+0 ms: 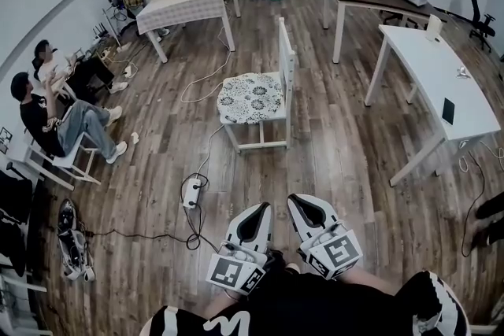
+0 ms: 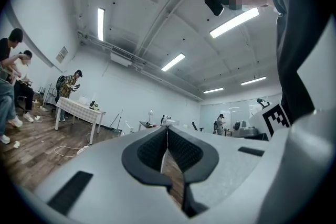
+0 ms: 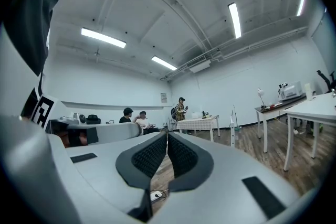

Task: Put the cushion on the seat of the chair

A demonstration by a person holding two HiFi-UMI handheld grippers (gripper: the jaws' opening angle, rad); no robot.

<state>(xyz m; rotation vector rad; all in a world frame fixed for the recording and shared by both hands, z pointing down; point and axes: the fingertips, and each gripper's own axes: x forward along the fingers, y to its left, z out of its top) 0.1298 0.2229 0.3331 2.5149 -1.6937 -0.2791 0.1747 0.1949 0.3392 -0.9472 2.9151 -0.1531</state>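
Floral cushion (image 1: 250, 97) lay on the white chair (image 1: 285, 51) seat; left gripper (image 1: 263, 207) and right gripper (image 1: 298, 200) were pressed together, empty.

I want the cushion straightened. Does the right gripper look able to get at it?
Likely yes, with a step forward: only floor lies between the right gripper and the cushion on the chair, whose near side is open. Its shut jaws would need opening.
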